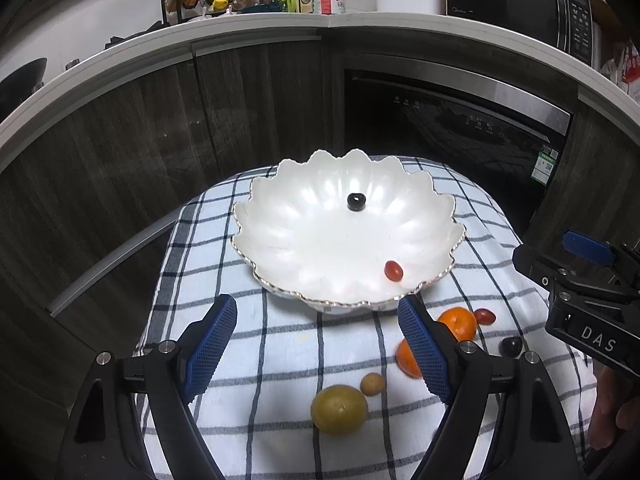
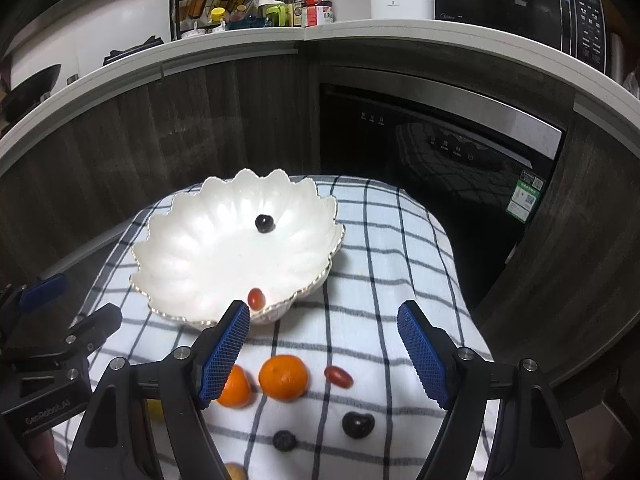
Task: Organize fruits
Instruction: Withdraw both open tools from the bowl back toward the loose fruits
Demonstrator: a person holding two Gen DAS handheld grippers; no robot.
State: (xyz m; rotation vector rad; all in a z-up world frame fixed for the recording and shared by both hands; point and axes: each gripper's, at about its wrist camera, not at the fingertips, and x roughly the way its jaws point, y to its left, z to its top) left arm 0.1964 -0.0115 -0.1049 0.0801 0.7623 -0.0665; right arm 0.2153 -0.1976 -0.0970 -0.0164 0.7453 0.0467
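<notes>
Two-claw fruit sorting, wrist views. The white scalloped bowl (image 1: 348,236) stands on the checked cloth (image 1: 280,344) that covers the table. It already holds a dark cherry (image 1: 356,201) near its middle and a red grape tomato (image 1: 393,270) close to its near rim. The remaining fruit lies loose on the cloth in front of the bowl: two mandarins (image 2: 283,377) just beside each other, a second red grape tomato (image 2: 338,376), a dark cherry (image 2: 358,424), a blueberry (image 2: 285,440), a yellow-green citrus (image 1: 339,409) and a small tan fruit (image 1: 372,383).

The left claw (image 1: 316,344) hovers with its jaws wide apart and empty, between the bowl's rim and the loose fruit. The right claw (image 2: 324,352) is likewise spread and empty, above the mandarins and the tomato.

Handling, as judged: the small fruits are light, smooth and round, so they are likely to roll or squirt from the pads (image 2: 420,354); they should be taken across the widest part with gentle closure, as the tomato and blueberry would bruise or burst. The mandarins are firmer, with a grippy peel, and tolerate a grip at the equator. The bowl looks brittle, and its rim should not be struck
</notes>
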